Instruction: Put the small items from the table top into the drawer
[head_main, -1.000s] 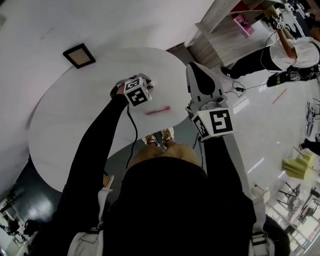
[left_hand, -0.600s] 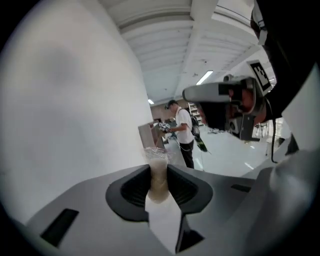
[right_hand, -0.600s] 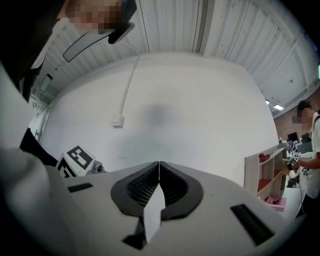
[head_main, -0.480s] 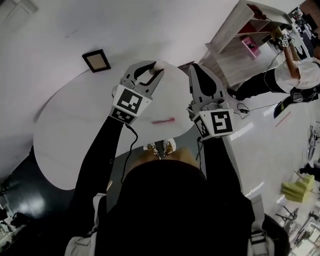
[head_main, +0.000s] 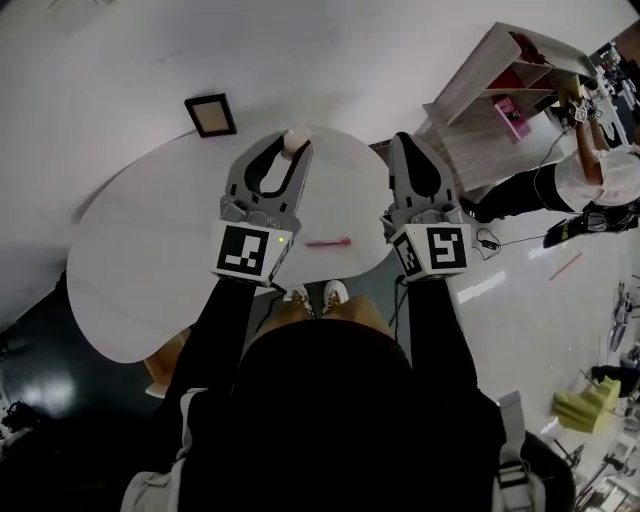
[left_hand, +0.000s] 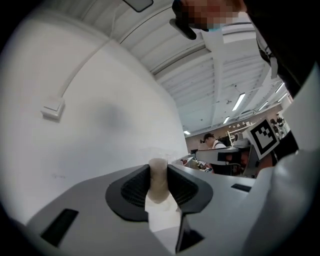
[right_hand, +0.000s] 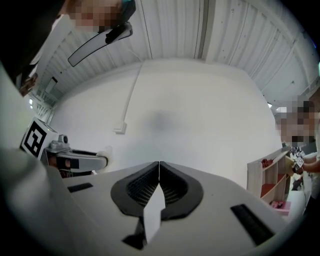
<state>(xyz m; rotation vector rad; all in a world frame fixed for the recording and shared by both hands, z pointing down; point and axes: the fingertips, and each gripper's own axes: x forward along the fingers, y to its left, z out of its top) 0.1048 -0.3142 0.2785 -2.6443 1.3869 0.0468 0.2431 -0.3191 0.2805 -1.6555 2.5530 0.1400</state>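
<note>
The left tool (head_main: 290, 150) is closed partway on a small pale piece (head_main: 295, 138), a stubby rounded thing of cream colour. In the left gripper view the piece (left_hand: 158, 179) is seen upright between the two ribbed pads, pressed from both sides, with its top standing a little above them. Nothing but white wall and ceiling is seen behind it there, so it is carried clear of the worktop (head_main: 150, 230).

The right tool (head_main: 408, 145) is held just beside the left one, roughly parallel to it. In the right gripper view its jaws are seen brought fully together, pad against pad, with nothing between them. The left tool and its pale load can also be made out at the left edge of that view.

Each tool's marker cube is turned towards the head camera, the left cube (head_main: 247, 252) and the right cube (head_main: 436, 250) near the person's black sleeves.

A pink pen (head_main: 328, 242) is left lying flat on the white round worktop, between the two tools and near the edge closest to the person.

Beyond the worktop's far edge a small dark-framed square (head_main: 211, 115) is seen against the pale surface. Off to the right a light wooden shelf unit (head_main: 500, 80) is placed, with a pink thing on one of its levels. Another person (head_main: 590, 180) in a white top is seen next to it.
</note>
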